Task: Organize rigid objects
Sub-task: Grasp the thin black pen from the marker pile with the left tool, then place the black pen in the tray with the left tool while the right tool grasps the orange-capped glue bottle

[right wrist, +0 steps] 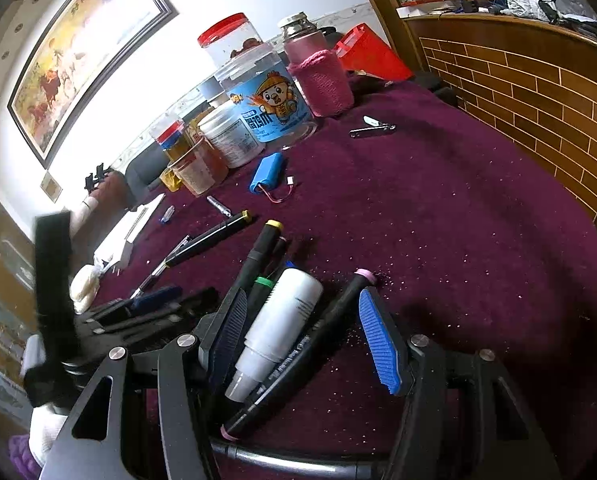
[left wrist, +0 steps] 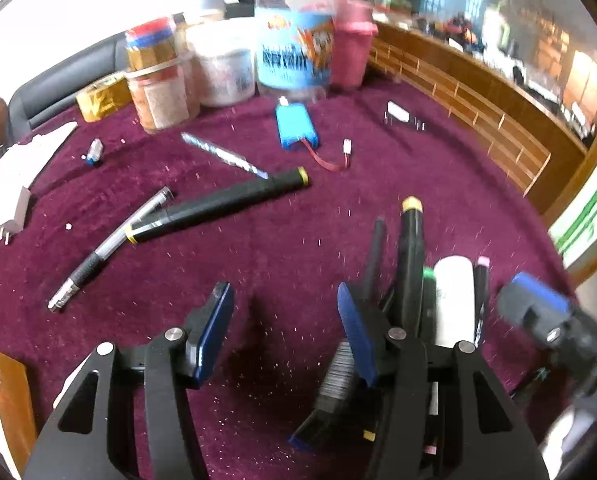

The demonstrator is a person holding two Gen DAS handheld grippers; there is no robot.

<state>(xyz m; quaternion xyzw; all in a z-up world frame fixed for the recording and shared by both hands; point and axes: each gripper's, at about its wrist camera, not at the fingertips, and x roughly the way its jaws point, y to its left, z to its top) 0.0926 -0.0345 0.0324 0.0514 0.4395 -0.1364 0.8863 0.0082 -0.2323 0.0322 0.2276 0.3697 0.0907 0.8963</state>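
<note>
left gripper (left wrist: 285,322): blue ribbed pads apart, nothing between them, only bare carpet below. right gripper (right wrist: 304,340): pads apart, straddling a bundle of pens without visibly pressing on it; whether the bundle sits in a holder below i cannot tell.

bundle, seen from the right wrist: white smooth plastic cylinder with a clear tapered cap (right wrist: 276,334), cap end toward the camera; black marker with pink end caps (right wrist: 310,350) lying just beside it, long axis running up and to the right; black marker with yellow cap (right wrist: 258,252) pointing away, toward the jars.

loose on the dark purple plush table cover (right wrist: 458,240), well apart from the bundle: long black marker with yellow bands (left wrist: 218,204), long axis rising to the right; clear-barrelled gel pen with black grip (left wrist: 110,248) crossing under its lower end; twisted metal drill bit (left wrist: 224,156); blue shrink-wrapped battery pack with red lead (left wrist: 296,126).

plastic jars (left wrist: 294,52) stand at the far edge.
</note>
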